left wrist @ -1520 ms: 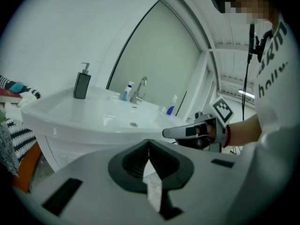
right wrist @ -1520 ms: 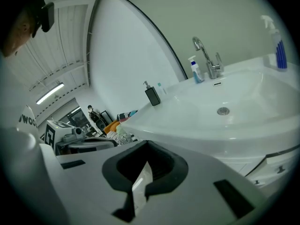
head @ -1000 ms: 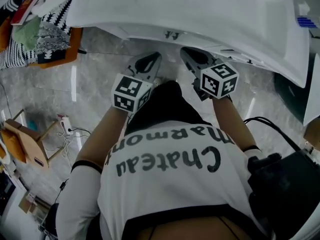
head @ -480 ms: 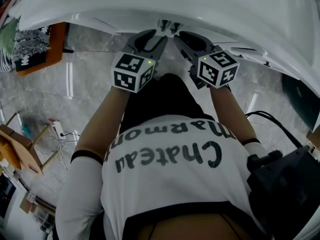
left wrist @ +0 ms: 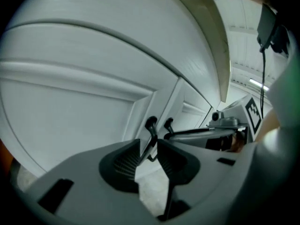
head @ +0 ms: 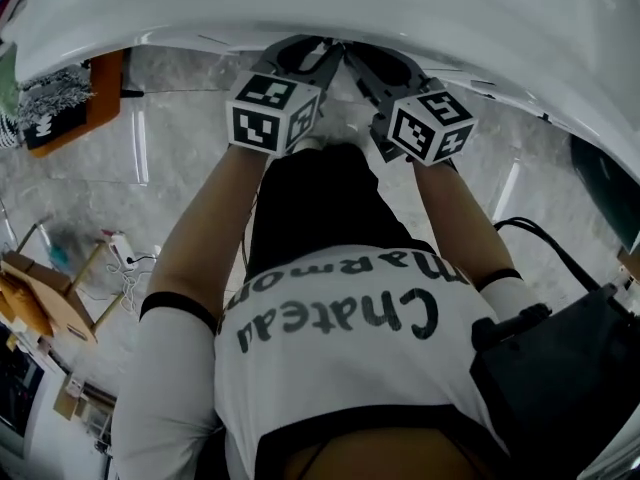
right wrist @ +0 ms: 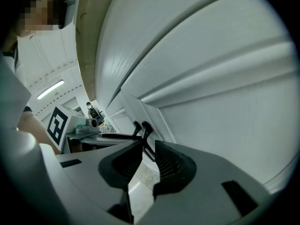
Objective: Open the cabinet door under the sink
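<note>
Two white cabinet doors meet under the white sink [head: 420, 8]. Each door carries a thin black handle. In the left gripper view the left door [left wrist: 70, 121] fills the frame, and its handle [left wrist: 151, 125] runs down between the pads of my left gripper [left wrist: 148, 146]. Those jaws are closing, with a gap still on both sides of the handle. The right door [right wrist: 225, 121] has its handle [right wrist: 146, 126] between the pads of my right gripper [right wrist: 147, 149], which is also closing and not pressing. In the head view both grippers [head: 300, 60] [head: 375, 68] sit side by side under the sink's rim.
A basket of clothes [head: 60, 98] stands at the left on the marble floor [head: 180, 148]. A wooden stool [head: 40, 303] and a power strip with cable [head: 125, 253] lie further left. Black gear [head: 560, 368] hangs at the person's right side.
Both grippers have dropped and moved in under the sink's rim to the door handles. Their jaws, shut a second ago, now stand apart around the handles.
</note>
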